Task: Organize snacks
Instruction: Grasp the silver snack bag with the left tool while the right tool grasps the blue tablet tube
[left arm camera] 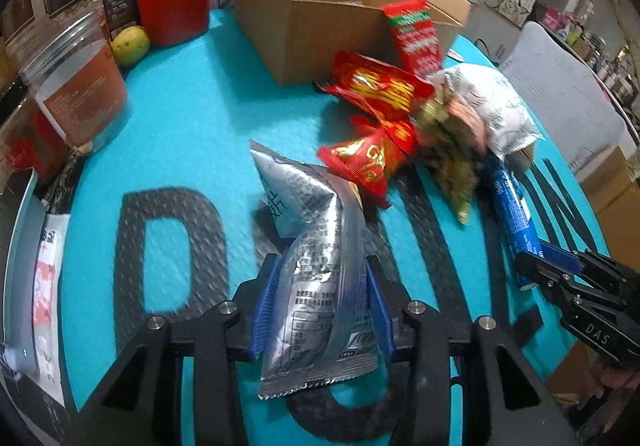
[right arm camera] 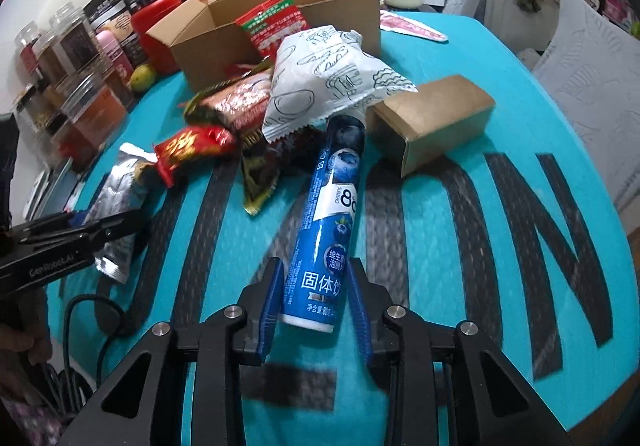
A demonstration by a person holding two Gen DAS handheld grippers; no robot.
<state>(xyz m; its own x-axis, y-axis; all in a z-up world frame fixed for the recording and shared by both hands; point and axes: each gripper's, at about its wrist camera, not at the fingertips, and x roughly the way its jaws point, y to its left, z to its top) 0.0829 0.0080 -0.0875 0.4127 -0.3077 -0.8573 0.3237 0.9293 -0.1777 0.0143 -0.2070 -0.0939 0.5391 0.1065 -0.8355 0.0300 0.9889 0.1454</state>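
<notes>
We hold two grippers over a turquoise mat (right arm camera: 520, 58) printed with big dark letters. At its far side stands an open cardboard box (left arm camera: 304, 26), flaps up, a red-and-green packet (left arm camera: 416, 34) leaning on its front wall. Before the box lies a heap of snacks: a white printed pouch (right arm camera: 328, 78), red wrappers (left arm camera: 376, 86) and a dark green packet (right arm camera: 256, 182). Just beside the heap rests a small brown carton (right arm camera: 436, 118), lying on its side. Our left gripper (left arm camera: 320, 306) is clamped on a silver foil packet (left arm camera: 316, 274), its top drooping towards the heap. Our right gripper (right arm camera: 316, 286) grips the white-capped end of a blue tube (right arm camera: 328, 230), which points towards the white pouch
</notes>
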